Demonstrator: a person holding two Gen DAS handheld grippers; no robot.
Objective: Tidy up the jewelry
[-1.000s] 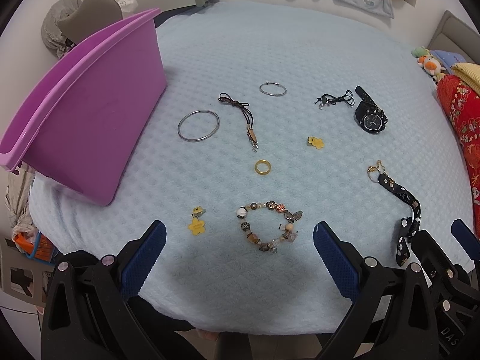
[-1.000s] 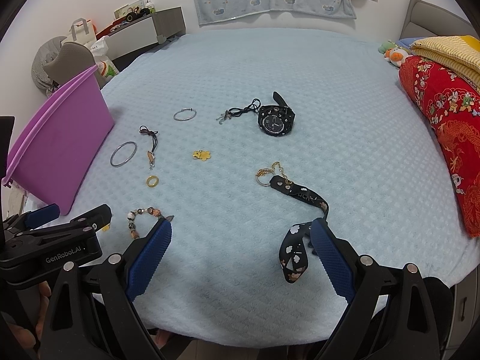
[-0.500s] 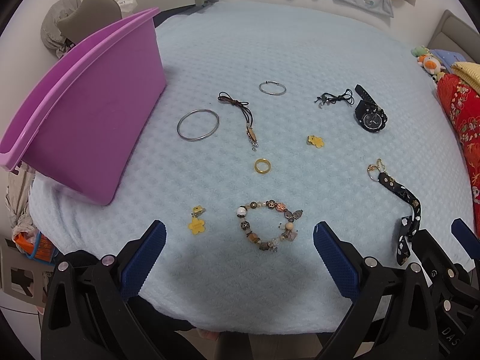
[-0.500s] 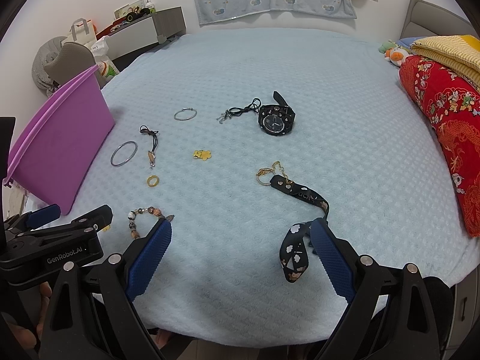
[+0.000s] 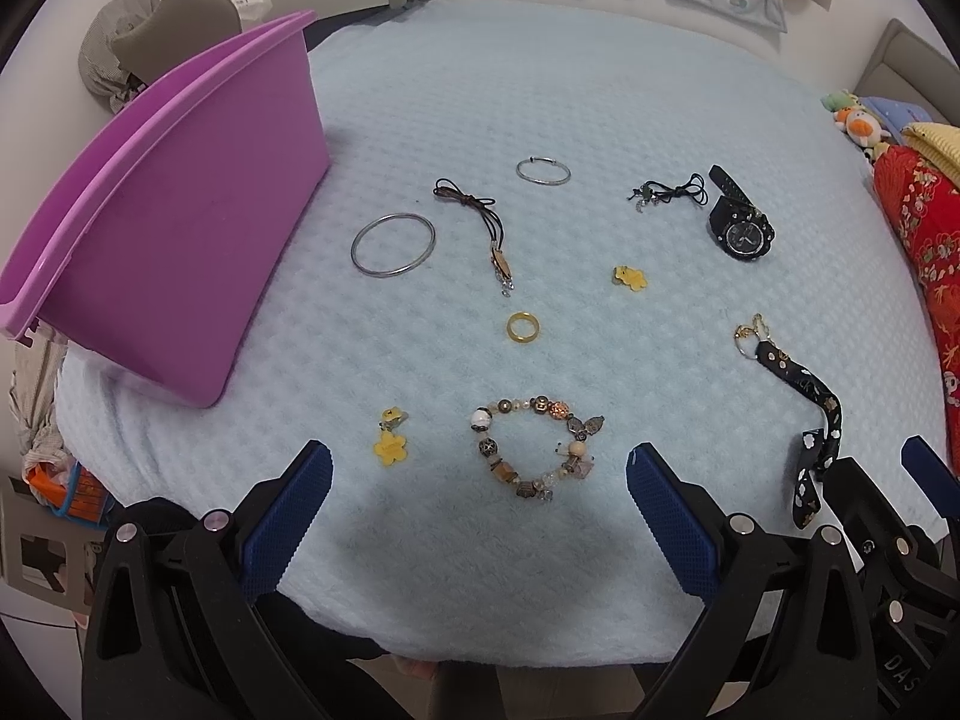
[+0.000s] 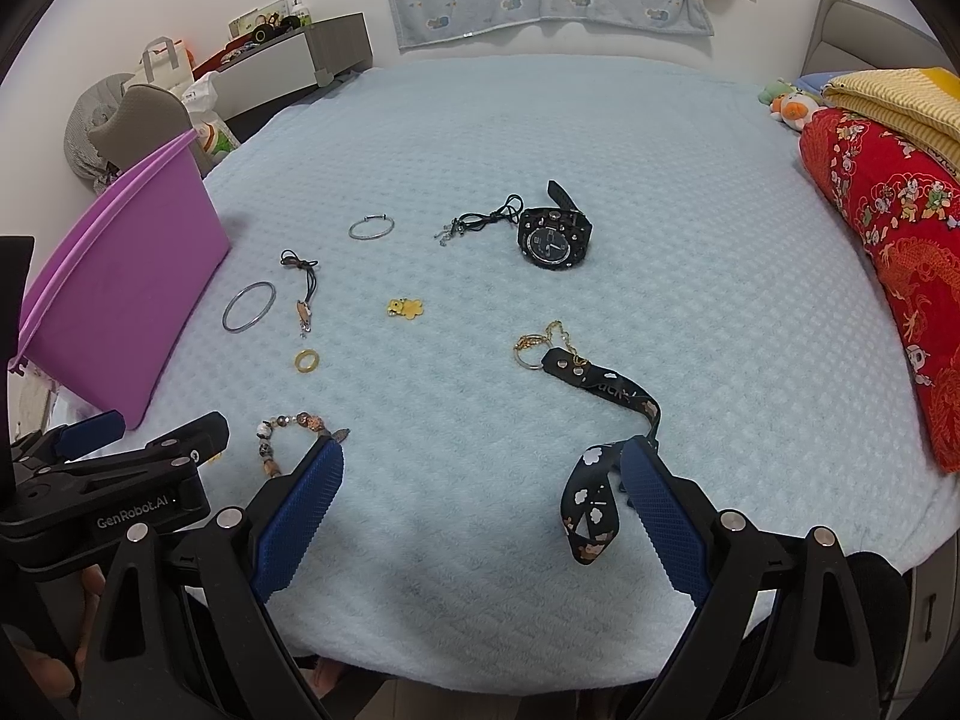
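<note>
Jewelry lies scattered on a pale blue blanket (image 5: pixel 540 90). Nearest my open left gripper (image 5: pixel 480 480) lies a beaded bracelet (image 5: pixel 537 447), with a yellow flower charm (image 5: pixel 391 444) to its left. Farther off are a gold ring (image 5: pixel 522 326), a large silver bangle (image 5: pixel 393 243), a brown cord pendant (image 5: pixel 486 222), a small silver hoop (image 5: pixel 543 171), a second yellow charm (image 5: pixel 629 277), a black cord necklace (image 5: pixel 669 191) and a black watch (image 5: pixel 741 231). My open right gripper (image 6: pixel 483 480) hovers beside a black patterned strap keychain (image 6: pixel 600 414). A purple bin (image 5: pixel 150 228) stands at the left.
A red patterned quilt (image 6: pixel 888 252) and a yellow folded blanket (image 6: pixel 894 102) lie along the right edge. Small plush toys (image 6: pixel 786 102) sit at the far right. A grey cabinet (image 6: pixel 288 66) and bags stand beyond the bed's left corner. The blanket's front edge runs just under both grippers.
</note>
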